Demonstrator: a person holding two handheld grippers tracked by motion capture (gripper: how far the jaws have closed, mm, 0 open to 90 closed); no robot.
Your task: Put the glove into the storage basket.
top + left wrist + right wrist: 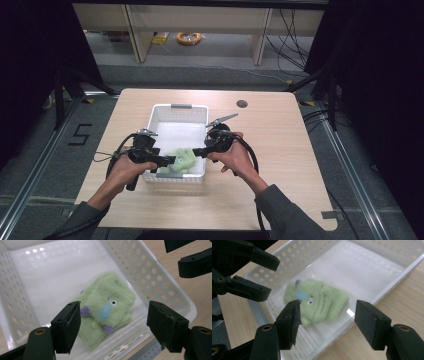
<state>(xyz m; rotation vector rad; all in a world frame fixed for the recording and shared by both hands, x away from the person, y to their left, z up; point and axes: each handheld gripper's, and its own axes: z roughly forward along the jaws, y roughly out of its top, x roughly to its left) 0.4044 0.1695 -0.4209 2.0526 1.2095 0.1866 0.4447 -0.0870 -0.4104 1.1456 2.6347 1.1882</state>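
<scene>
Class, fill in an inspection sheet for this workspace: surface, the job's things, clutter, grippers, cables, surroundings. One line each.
Surface: light wooden table, round hole near its far edge.
Job's things: green plush toy lying in the near end of a white perforated basket.
Clutter: nothing seen.
Grippers: left gripper and right gripper both open, jaws apart, aimed at the toy from opposite sides, not touching it.
Cables: black cable trailing from the right gripper.
Surroundings: grey floor, wooden shelving, an orange coil beyond.

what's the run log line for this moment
left gripper: open, above toy | right gripper: open, above toy | green plush toy: lying in white basket, unheld
</scene>
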